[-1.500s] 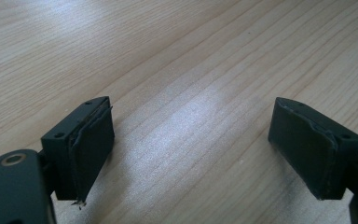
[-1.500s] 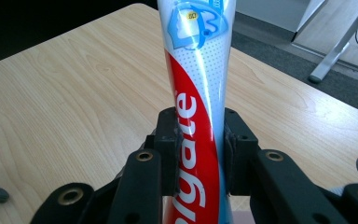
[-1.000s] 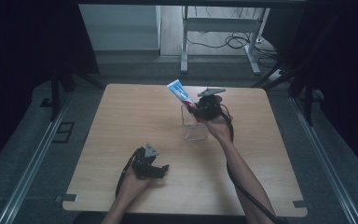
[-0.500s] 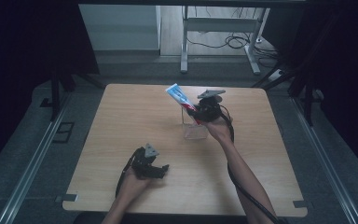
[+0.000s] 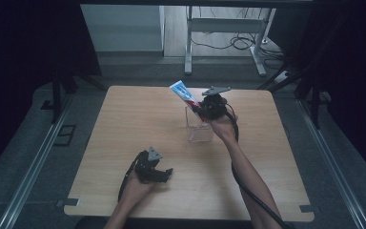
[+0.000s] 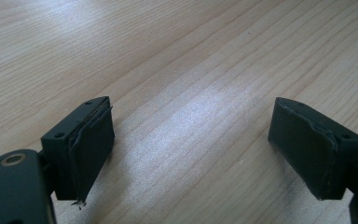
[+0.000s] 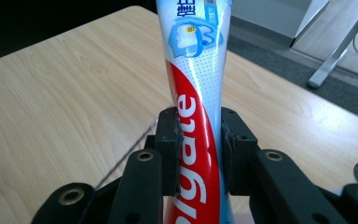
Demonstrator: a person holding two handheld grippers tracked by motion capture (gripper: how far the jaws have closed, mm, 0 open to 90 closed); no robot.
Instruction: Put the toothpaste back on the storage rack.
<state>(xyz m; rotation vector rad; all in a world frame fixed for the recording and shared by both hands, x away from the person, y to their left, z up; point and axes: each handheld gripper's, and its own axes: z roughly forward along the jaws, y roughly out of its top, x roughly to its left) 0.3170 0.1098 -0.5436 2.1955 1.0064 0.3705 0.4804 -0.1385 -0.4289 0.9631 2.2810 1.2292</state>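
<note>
Red-and-blue toothpaste tube (image 5: pixel 186 97) sat clamped in the right tongs (image 5: pixel 205 110), above the clear container (image 5: pixel 199 128) at frame centre. Left tongs (image 5: pixel 161 172), jaws apart, rested empty on the tabletop (image 5: pixel 124 124) lower left. Likely next: lowering it inside, kept fairly upright.

Right gripper (image 7: pixel 199 154) clamped on red, white and blue toothpaste tube (image 7: pixel 196 88), above light wooden tabletop (image 7: pixel 60 93).
</note>
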